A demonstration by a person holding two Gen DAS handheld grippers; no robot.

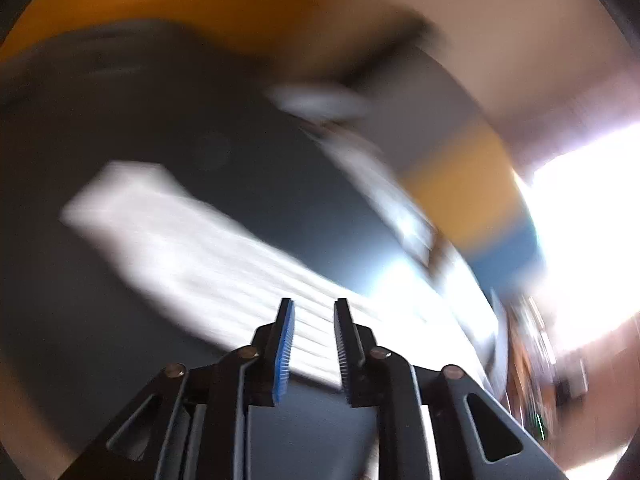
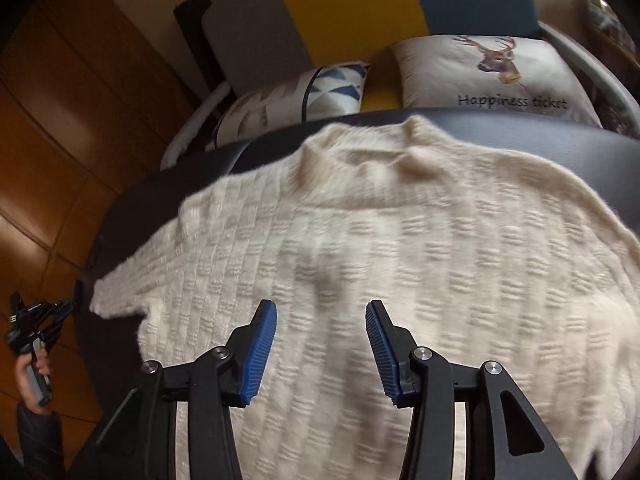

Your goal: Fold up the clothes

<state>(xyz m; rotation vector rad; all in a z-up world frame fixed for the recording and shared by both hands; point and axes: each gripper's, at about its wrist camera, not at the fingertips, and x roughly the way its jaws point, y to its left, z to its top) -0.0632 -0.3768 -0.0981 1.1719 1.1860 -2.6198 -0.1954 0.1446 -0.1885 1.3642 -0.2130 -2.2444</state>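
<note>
1. Right gripper [image 2: 321, 308] hovers over the lower middle of the sweater [image 2: 400, 264], its blue-padded jaws spread wide with nothing between them; whether the tips touch the knit cannot be told.
2. Left gripper [image 1: 313, 304] shows in its own heavily blurred view with the jaws parted by a narrow gap, nothing visibly caught between them.
3. From the right wrist view the left gripper [image 2: 44, 312] also appears at the far left edge, held by a hand [image 2: 34, 376] in a dark sleeve [image 2: 40, 436], off the dark surface [image 2: 120, 216] and near the sweater's left sleeve end.
4. Cream and textured in a basket-like knit, the sweater lies spread flat on the dark surface, collar [image 2: 360, 156] toward the far edge, one sleeve reaching out to the left.
5. In the left wrist view a pale, ribbed strip [image 1: 192, 252] lies across the dark surface just ahead of the jaws; blur hides which part of the sweater it is.
6. Beyond the surface sit two cushions: a deer cushion [image 2: 492, 76] printed "Happiness ticket" on the right, and a triangle-patterned cushion [image 2: 304, 96] to its left.
7. Behind them stand grey, yellow and blue panels [image 2: 344, 12], with wooden wall panelling [image 2: 80, 120] on the left.
</note>
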